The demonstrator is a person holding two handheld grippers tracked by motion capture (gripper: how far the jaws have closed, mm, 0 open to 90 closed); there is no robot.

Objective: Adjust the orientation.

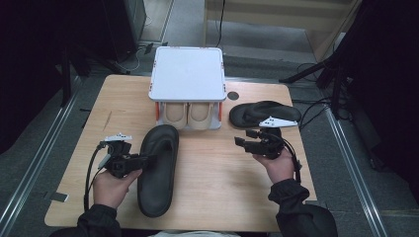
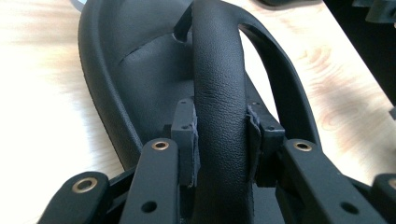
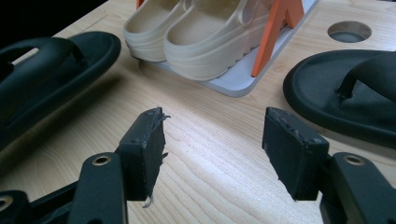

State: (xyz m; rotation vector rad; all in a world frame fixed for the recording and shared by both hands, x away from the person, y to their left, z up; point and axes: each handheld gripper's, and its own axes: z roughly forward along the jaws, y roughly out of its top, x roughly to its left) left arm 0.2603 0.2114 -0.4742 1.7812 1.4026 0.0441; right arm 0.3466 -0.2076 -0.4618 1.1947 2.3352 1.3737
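1. A large black moulded flip-flop sandal [image 1: 158, 168] lies flat on the light wooden table [image 1: 217, 187], lengthwise, toe end towards the white two-tier shoe rack [image 1: 188, 74] at the table's far edge.
2. The left gripper [image 1: 143, 160] reaches in from the sandal's left side, and its jaws are clamped on the sandal's thick black strap [image 2: 219, 107]; in the left gripper view both pads press against the strap's sides.
3. The person's left hand [image 1: 111, 187] grasps that gripper's body, just left of the sandal.
4. On the rack's lower shelf, just beyond the sandal's toe, sits a pair of beige foam clogs [image 1: 188, 114], side by side.
5. A second black flip-flop sandal [image 1: 262, 113] lies crosswise, to the right of the rack, well apart from the first.
6. The right gripper [image 1: 242, 138] hovers near this second sandal, jaws spread wide with nothing between them, bare wood below.
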